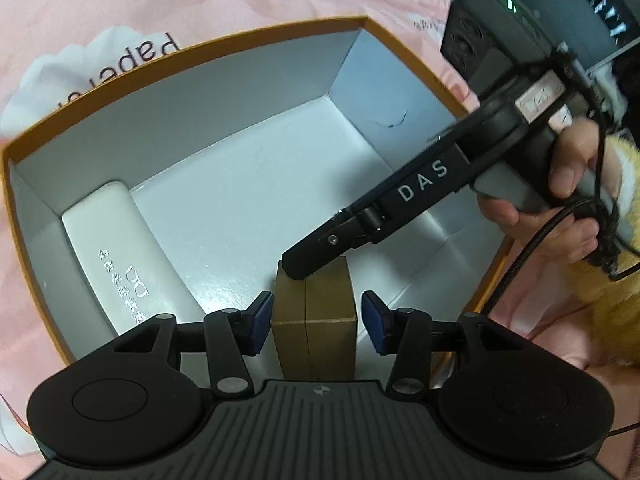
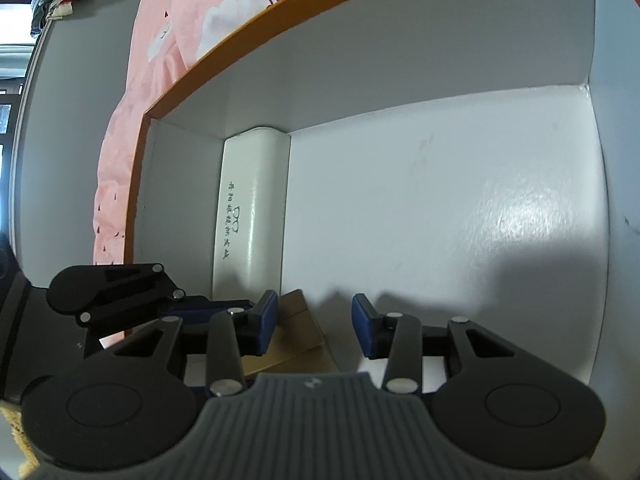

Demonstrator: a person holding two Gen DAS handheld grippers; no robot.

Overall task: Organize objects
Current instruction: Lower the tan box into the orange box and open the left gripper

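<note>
A small brown cardboard box stands on the white floor of an orange-rimmed open box. My left gripper is open, its blue pads on either side of the brown box with small gaps. My right gripper is open too; in the left wrist view its fingertip rests on the brown box's top far edge. The brown box shows between its fingers, near the left pad. A white glasses case lies along the box's left wall; it also shows in the right wrist view.
The orange-rimmed box sits on a pink printed cloth. A hand with a yellow plush sleeve holds the right gripper over the box's right wall. A dark device with a green light is at the back right.
</note>
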